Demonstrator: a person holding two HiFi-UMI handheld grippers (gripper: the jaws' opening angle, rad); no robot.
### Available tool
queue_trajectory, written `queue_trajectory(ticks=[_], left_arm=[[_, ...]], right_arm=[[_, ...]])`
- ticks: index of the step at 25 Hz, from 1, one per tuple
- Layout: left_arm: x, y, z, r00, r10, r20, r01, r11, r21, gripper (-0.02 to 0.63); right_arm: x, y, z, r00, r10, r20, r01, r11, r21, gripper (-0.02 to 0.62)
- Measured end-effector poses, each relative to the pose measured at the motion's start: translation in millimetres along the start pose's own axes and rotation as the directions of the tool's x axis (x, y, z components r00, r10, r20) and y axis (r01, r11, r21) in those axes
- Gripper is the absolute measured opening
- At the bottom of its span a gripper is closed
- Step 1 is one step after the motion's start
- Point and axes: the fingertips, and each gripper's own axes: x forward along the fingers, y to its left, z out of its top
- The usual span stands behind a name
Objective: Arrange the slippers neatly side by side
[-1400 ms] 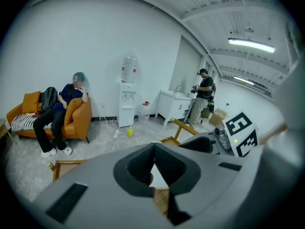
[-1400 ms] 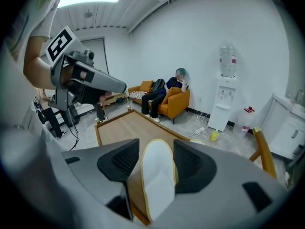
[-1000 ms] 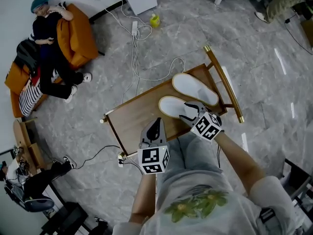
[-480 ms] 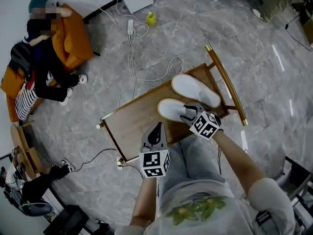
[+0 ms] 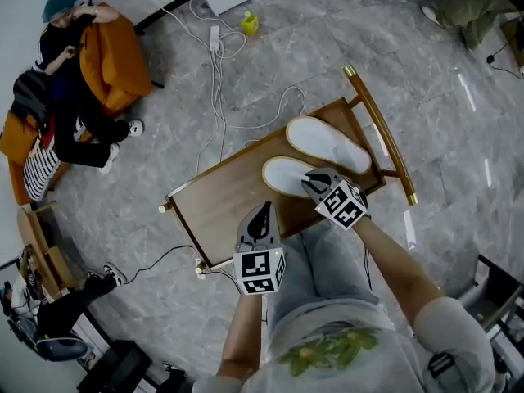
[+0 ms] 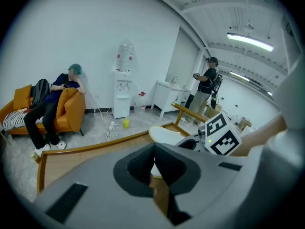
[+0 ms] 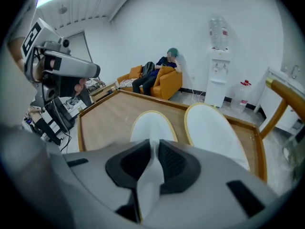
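Two white slippers with pale yellow rims lie side by side on a wooden tray table [image 5: 217, 203]. The far slipper [image 5: 327, 144] [image 7: 214, 128] is untouched. My right gripper [image 5: 315, 183] [image 7: 151, 162] is at the heel end of the near slipper [image 5: 282, 173] [image 7: 150, 127]. Its jaws are closing, and a fold of that slipper's white fabric is pinched between them. My left gripper [image 5: 262, 216] [image 6: 153, 168] hovers over the table's near edge, shut with nothing in it. In the left gripper view the near slipper [image 6: 164, 135] lies ahead, beside the right gripper's marker cube [image 6: 222, 135].
A gold-coloured rail [image 5: 381, 125] runs along the table's right end. White cables [image 5: 225, 80] and a yellow bottle [image 5: 250, 24] lie on the grey floor beyond. A person sits on an orange sofa [image 5: 115, 56] at the far left. Another person [image 6: 206, 87] stands at the back.
My right gripper's jaws have closed from wide open onto the near slipper's heel end. The left gripper has stayed in place.
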Motion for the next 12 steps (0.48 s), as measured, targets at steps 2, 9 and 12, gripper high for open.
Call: queue_trajectory(ticks=[2,9,12], left_arm=[[1.1,-1.9,-2.6,1.0,-0.002,-0.005,0.002,1.0,0.0,0.015],[2.2,-4.7,-6.5,1.0,-0.012,-0.013,0.012,1.0,0.001,0.015],[2.9,-4.0,-7.9,1.0,-0.011,-0.017,0.011,1.0,-0.001,0.015]], right_arm=[[-1.0,-2.5,2.9,1.0,-0.006,0.021,0.005,0.999,0.04,0.057],[-4.5,-10.6,12.0,0.996,-0.027,0.088,0.002,0.961,0.276,0.049],[-3.9,-12.9,15.6,0.993,-0.048,0.108,0.005,0.93,0.368,0.049]])
